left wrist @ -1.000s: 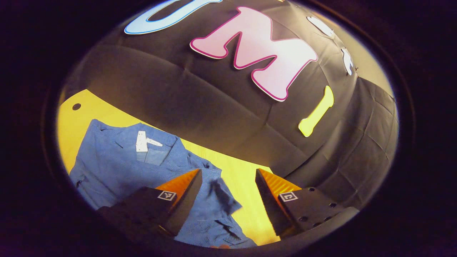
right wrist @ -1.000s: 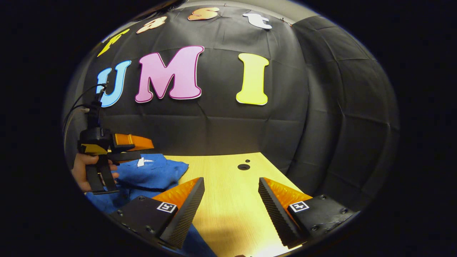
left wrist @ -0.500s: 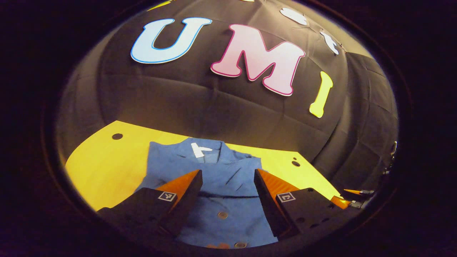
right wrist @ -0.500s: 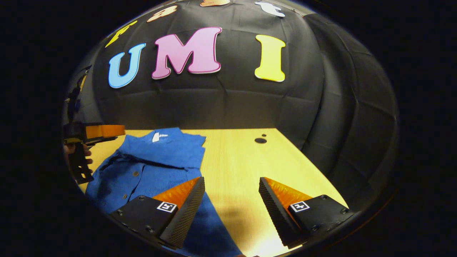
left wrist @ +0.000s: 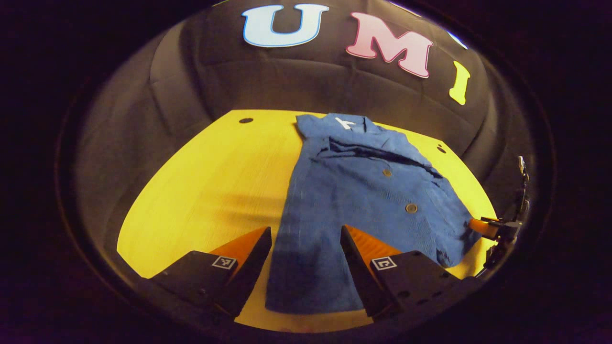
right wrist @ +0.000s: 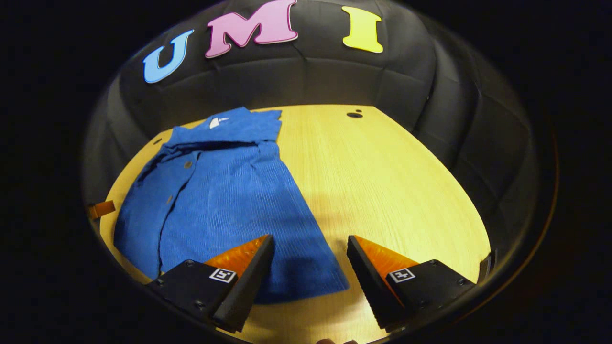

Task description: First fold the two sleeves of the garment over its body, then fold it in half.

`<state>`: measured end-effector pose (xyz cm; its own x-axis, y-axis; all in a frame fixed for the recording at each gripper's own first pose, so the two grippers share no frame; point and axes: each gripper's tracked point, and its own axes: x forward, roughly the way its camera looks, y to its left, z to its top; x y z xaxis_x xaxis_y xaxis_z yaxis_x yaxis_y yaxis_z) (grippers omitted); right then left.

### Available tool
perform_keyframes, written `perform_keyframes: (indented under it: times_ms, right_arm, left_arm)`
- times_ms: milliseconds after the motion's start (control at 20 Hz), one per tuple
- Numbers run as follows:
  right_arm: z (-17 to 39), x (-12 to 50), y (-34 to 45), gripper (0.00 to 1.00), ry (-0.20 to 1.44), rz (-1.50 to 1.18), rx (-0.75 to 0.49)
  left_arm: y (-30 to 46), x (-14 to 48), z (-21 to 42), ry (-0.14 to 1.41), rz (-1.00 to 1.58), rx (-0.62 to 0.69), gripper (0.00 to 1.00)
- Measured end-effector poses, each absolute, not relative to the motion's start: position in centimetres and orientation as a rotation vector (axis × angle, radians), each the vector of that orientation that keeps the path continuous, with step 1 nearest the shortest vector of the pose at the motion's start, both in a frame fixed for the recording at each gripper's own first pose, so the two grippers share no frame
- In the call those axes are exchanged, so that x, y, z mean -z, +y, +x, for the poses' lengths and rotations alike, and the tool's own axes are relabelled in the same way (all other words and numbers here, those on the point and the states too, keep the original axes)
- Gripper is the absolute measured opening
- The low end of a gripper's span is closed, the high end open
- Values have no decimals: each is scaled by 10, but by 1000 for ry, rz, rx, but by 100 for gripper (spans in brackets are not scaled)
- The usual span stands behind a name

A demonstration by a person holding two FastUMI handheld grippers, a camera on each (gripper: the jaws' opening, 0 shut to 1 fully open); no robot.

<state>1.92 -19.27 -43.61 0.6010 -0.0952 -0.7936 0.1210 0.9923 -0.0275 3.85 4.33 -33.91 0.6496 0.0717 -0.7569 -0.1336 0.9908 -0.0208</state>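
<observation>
Worktop [right wrist: 392, 181]: a pale wooden surface is carrying the shirt; it is reaching back to the black cloth wall, and small round holes are showing near its far edge in both views.
Shirt [right wrist: 224, 200]: a blue button-up garment is lying flat on the worktop, collar toward the wall and hem toward the cameras. In the right gripper view it is sitting on the left part of the worktop; in the left gripper view [left wrist: 363, 200] it is lying right of centre.
Sleeves: fabric is lying folded across the chest just below the collar, making a dark crease line; how each sleeve is lying under that fold I cannot tell.
Hem: the near edge is lying straight and flat, with its corner showing between the fingers in each view.
Left claw [left wrist: 306, 260]: it is hovering over the hem end of the shirt, fingers spread wide, gripping nothing.
Right claw [right wrist: 310, 270]: it is hanging above the shirt's near right corner, fingers spread wide, gripping nothing; it is also showing at the right edge of the left gripper view.
Buttons [left wrist: 410, 208]: two are showing down the shirt front.
Tag [right wrist: 218, 122]: a white patch is sitting inside the collar.
</observation>
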Motion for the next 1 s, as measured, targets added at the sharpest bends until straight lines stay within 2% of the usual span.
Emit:
perform_keyframes:
  times_ms: [200,650,700,750,800,900,1000]
  right_arm:
    - [8,437,-194,99,933,56,169]
    - [5,438,-191,100,969,62,201]
    - [4,438,-189,95,969,66,201]
    - [5,438,-183,93,967,65,192]
    - [7,438,-175,81,964,64,176]
    - [9,440,-163,37,962,57,150]
    - [12,440,-160,14,949,28,153]
  left_arm:
    - [61,359,-13,934,-99,-167,85]
    - [40,374,-19,987,-63,-154,82]
    - [36,375,-17,987,-55,-158,69]
    - [31,374,-15,980,-48,-150,59]
    - [27,376,-11,975,-41,-152,50]
    - [21,375,-4,967,-49,-168,23]
    - [16,378,-4,976,-52,-185,12]
